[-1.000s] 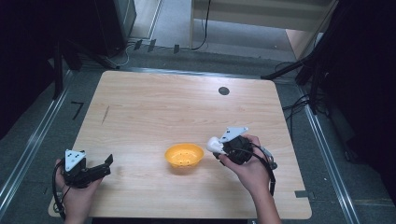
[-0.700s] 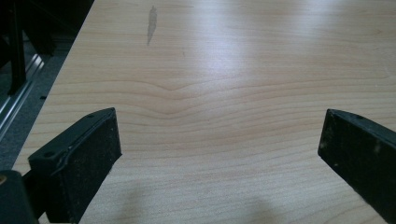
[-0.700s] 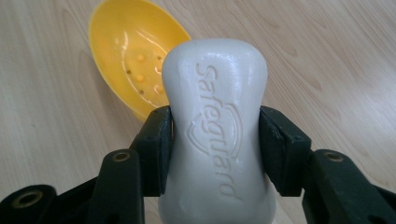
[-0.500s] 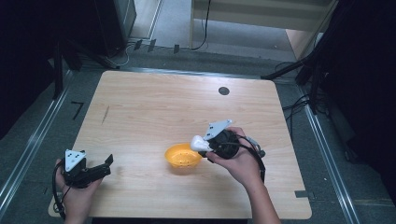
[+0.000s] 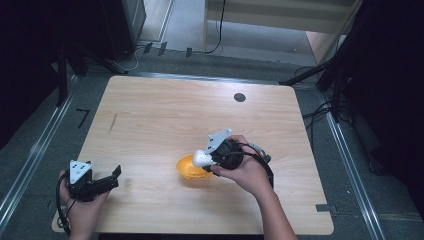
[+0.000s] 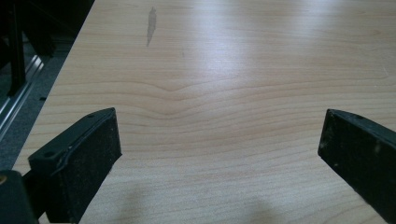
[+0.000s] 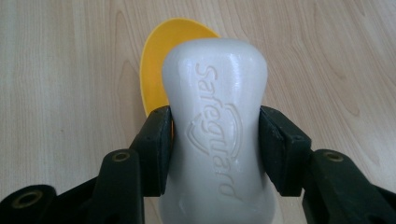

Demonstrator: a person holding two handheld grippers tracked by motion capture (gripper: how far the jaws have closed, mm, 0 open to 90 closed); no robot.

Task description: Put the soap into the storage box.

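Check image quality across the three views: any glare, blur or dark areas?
High view: table evenly lit, surroundings nearly black, slightly soft. Left gripper view: broad glare on the wood, fingers a bit soft. Right gripper view: sharp, soap bar lettering legible over the yellow bowl.

Desks: one desk (image 5: 150, 120).
Bowls: one orange bowl (image 5: 187, 169), near the desk's 6 o'clock edge.
Soap bars: one white soap bar (image 7: 215, 116).
Hand-held grippers: two, a left hand-held gripper (image 5: 112, 177) and a right hand-held gripper (image 5: 204, 161).
Hands: two.
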